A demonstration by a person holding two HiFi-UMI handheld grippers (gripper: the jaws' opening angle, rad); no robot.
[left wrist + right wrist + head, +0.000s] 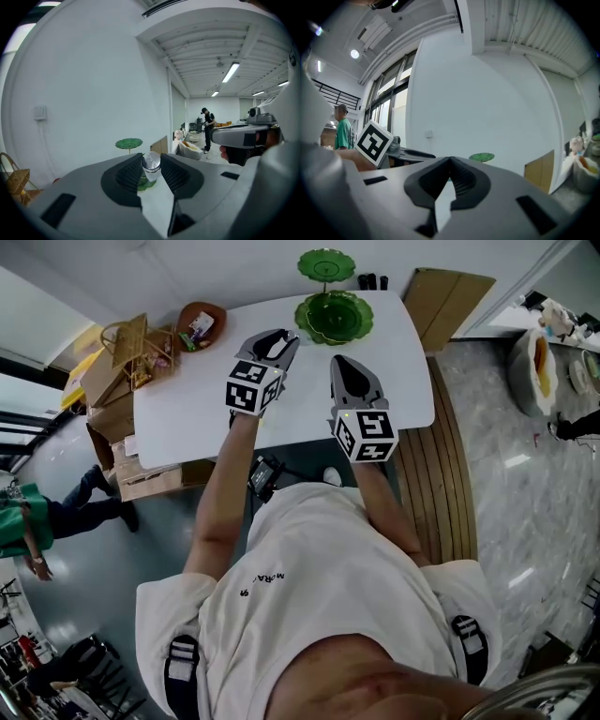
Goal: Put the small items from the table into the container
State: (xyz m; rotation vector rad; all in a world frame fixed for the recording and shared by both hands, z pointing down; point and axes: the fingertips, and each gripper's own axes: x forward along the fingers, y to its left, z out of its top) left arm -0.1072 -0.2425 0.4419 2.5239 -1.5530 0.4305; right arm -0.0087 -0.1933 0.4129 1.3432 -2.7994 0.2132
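Head camera looks steeply down. Gripper cameras sit close behind their jaws — all show the green stand (pixel 334 317).

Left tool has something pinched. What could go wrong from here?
1. The bottle sits near the pad tips of the left tool, so it may slip out before it is set down.
2. The dish ahead has a top tier over its bowl; the tool could bump it going in.
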